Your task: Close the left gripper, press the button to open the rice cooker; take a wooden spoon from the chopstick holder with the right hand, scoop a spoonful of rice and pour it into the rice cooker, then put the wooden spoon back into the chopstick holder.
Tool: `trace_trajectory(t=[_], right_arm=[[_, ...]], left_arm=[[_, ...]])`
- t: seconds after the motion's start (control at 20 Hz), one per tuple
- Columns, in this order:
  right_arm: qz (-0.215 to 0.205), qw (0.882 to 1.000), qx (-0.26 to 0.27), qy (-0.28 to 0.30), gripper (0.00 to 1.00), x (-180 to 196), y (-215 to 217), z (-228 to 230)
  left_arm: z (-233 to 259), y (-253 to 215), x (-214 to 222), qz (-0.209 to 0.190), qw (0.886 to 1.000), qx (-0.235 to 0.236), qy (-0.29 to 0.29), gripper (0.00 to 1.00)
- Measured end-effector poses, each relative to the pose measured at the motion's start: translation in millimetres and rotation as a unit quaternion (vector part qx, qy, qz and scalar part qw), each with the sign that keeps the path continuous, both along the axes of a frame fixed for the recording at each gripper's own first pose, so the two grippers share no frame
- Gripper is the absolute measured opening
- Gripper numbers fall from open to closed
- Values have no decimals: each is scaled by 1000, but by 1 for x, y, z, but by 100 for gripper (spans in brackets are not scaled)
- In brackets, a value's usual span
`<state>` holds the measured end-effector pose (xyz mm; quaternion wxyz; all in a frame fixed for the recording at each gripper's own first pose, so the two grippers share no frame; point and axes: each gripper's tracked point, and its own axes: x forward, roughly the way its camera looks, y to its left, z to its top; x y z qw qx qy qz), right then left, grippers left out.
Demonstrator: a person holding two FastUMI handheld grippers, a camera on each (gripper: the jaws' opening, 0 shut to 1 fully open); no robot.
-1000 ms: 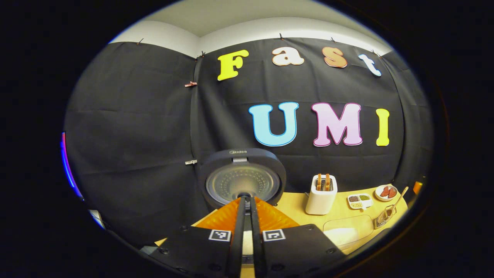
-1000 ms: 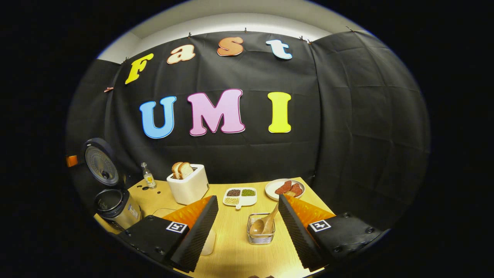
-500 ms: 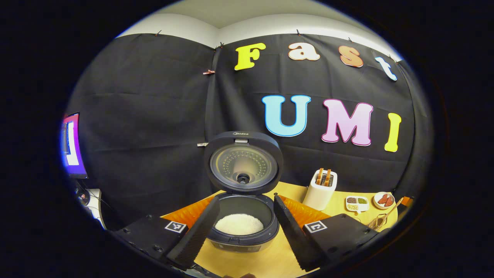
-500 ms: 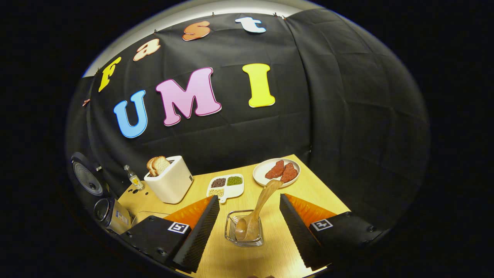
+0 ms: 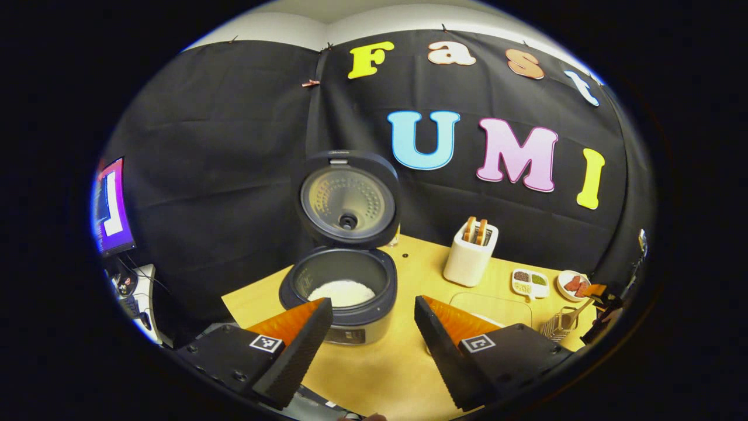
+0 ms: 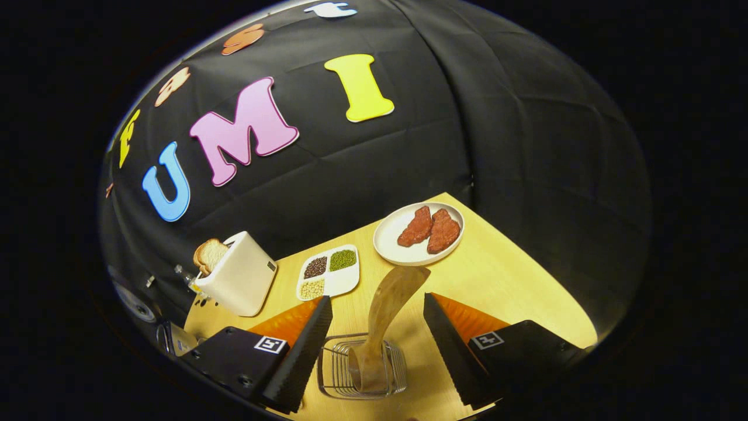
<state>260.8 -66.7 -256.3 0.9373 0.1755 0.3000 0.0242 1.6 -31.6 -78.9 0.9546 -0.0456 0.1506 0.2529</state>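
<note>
since the earlier frames both tongs had dropped lower and the left gripper point(image 5: 369, 345) had gone from pinched shut to jaws spread wide, empty. right gripper point(image 6: 374, 351) was also open, straddling the wooden spoon point(image 6: 383, 318) without touching it; smooth curved handle leaning toward 1 o'clock out of the wire chopstick holder point(image 6: 362, 374). rice cooker point(image 5: 339, 292) at 12 o'clock from the left one, round lid already up, white rice inside. so button step looked done; grabbing, scooping, pouring, returning all left.
</note>
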Motion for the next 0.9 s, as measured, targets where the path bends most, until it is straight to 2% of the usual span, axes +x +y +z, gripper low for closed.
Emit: trace_trajectory(t=[0.15,0.3,0.45,0.5,0.55,0.6,0.65,0.7,0.9], right_arm=[[-1,999,25,27,96,7,7,-19],[-6,998,42,34,58,12,12,-23],[-10,996,63,60,58,6,20,-24],[-12,997,61,53,43,13,20,-24],[-7,997,61,48,25,9,17,-17],[-14,997,51,51,26,12,18,-28],[-22,998,41,48,17,3,11,-18],[-20,998,40,49,20,7,12,-19],[-13,999,25,17,15,1,19,9]], left_arm=[[-3,-15,4,-14,1000,1,11,96],[1,-28,10,-34,999,14,13,95],[-1,-38,15,-54,998,20,15,96],[-4,-42,16,-58,998,17,19,96],[-5,-45,17,-64,998,14,20,96],[-4,-49,18,-71,997,11,17,95],[-5,-51,19,-78,997,11,15,96],[-5,-51,20,-83,996,11,15,95],[-4,-38,18,-91,996,-1,6,94]])
